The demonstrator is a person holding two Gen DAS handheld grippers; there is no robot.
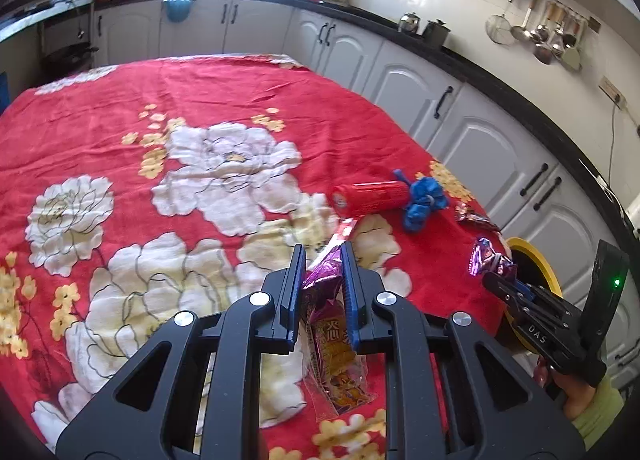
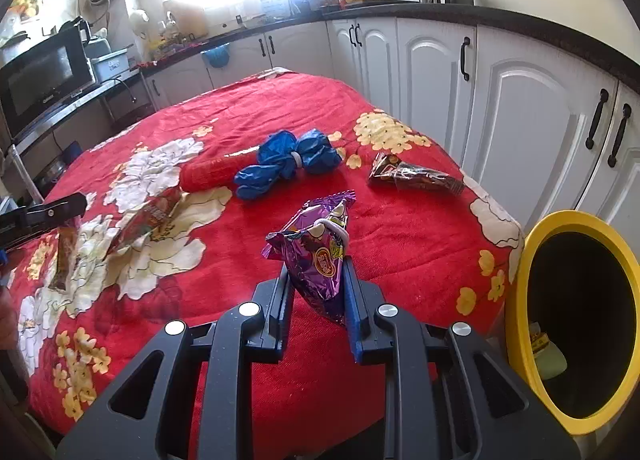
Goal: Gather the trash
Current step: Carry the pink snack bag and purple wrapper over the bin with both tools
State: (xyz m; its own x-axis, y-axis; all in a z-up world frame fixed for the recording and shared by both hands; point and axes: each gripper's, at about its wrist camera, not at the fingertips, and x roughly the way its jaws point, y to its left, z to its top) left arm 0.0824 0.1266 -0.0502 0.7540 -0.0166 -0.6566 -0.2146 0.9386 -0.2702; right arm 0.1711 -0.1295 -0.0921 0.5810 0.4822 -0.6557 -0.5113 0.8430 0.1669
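**Both claws carrying wrappers, bin at right edge**

We see the left claw [image 1: 322, 288] clenched on a clear snack packet [image 1: 338, 356] with purple and yellow print; the packet hangs between the pads above the red floral cloth [image 1: 120, 107] covering the surface. The right claw [image 2: 316, 292] grips a purple foil bag [image 2: 320, 256] tied with a white band, lifted off the cloth. Just right of it, beside the surface edge, stands the yellow-rimmed bin [image 2: 520, 300], some trash already inside. Still lying on the cloth: a red tube [image 2: 212, 171], a blue knotted bag [image 2: 288, 159] touching it, and a brown wrapper [image 2: 412, 175] near the far right edge. White cabinets [image 2: 520, 107] run behind.
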